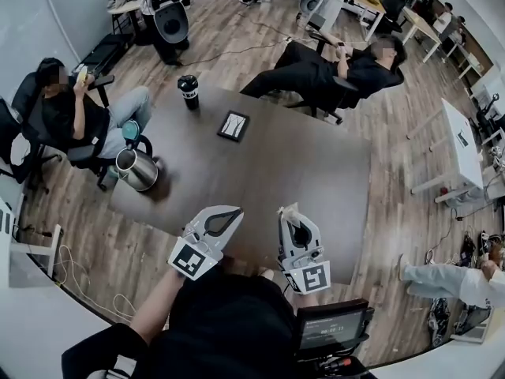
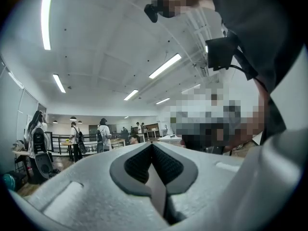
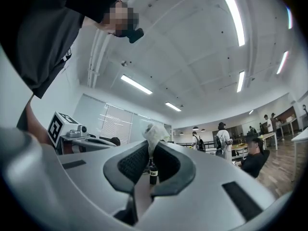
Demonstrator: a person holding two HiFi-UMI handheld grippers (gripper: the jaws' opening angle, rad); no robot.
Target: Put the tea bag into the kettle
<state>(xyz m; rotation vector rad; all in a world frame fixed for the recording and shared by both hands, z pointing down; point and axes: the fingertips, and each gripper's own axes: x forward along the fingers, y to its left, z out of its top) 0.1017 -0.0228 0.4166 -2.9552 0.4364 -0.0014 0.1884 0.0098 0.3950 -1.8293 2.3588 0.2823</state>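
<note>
A person is holding two handheld grippers low over the near edge of a dark table (image 1: 316, 172). The right gripper (image 1: 290, 213) is pinching a pale tea bag (image 1: 287, 208), while the left gripper (image 1: 235, 212) is closed on nothing. The head view is showing where things lie. A steel kettle (image 1: 136, 170) is sitting at the table's left edge, well apart from the tea bag. A black tumbler (image 1: 188, 91) is standing at the far edge, and a small black tray (image 1: 233, 125) is lying between it and the grippers. Two people are sitting in chairs beyond the table. The right gripper view is giving the closer look: the crumpled white bag (image 3: 154, 134) is sticking up from the narrow gap between the ribbed pads (image 3: 132, 163). The tumbler (image 3: 153, 173) is showing as a small dark shape through that gap, and the left gripper's marker cube (image 3: 58, 127) is showing off to one side. The left gripper view is showing its own jaws meeting tip to tip with only ceiling lights and distant standing figures beyond them. The kettle is not appearing in either gripper view.
</note>
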